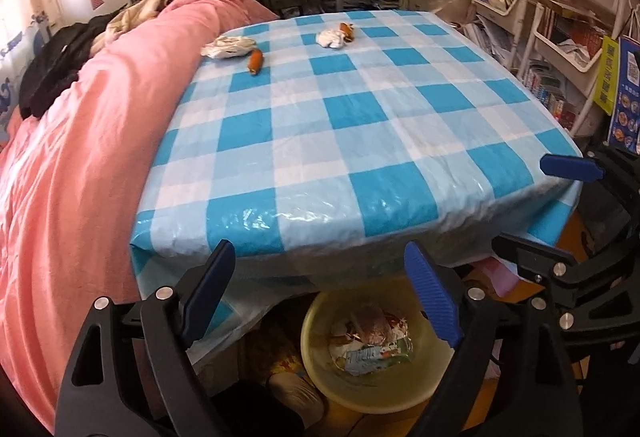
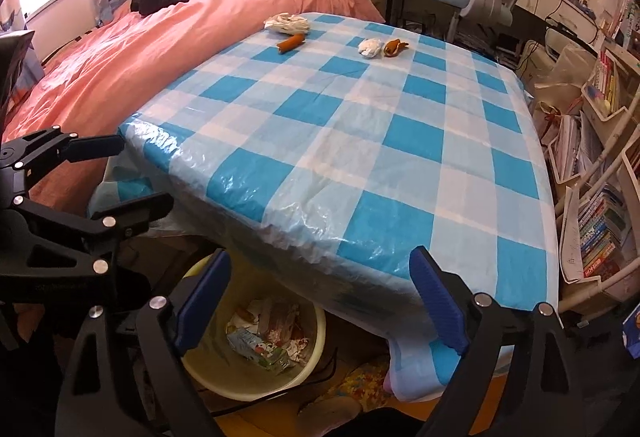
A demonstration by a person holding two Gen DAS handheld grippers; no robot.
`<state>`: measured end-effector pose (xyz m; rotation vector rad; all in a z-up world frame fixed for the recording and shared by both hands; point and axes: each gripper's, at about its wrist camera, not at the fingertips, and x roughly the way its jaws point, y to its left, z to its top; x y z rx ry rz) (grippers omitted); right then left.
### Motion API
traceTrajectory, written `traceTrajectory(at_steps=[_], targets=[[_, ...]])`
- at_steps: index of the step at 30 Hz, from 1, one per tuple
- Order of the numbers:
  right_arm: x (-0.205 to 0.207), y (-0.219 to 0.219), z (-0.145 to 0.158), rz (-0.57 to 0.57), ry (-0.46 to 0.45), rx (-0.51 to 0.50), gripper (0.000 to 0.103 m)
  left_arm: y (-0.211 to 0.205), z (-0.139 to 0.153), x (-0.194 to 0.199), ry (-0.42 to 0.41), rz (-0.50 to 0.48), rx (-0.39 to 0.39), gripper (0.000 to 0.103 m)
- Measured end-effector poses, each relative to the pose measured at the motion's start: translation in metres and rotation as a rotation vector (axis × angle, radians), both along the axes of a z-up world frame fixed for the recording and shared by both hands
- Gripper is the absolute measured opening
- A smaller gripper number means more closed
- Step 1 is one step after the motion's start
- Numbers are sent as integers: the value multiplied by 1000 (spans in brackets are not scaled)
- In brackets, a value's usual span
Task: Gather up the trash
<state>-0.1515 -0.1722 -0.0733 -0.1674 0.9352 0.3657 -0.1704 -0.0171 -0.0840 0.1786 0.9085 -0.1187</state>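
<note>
Tongs, left and right, stood apart and empty above the bin, while 4 scraps lay across the worktop, where hasty reaching risked knocking them onto the bed.

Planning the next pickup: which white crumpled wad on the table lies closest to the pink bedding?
The larger, flatter wad at the table's edge beside the orange sausage-like piece; the smaller wad sits farther in.
</note>
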Motion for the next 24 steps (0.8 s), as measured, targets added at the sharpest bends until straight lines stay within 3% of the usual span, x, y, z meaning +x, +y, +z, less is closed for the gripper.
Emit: traceTrajectory(at_steps=[10,24], targets=[[-1,3,0,4,-15,10,87,11,0,9,-10,87,-26,85],[-4,5,5,10,-46,27,87,17,-3,15,-7,133,-71,88]])
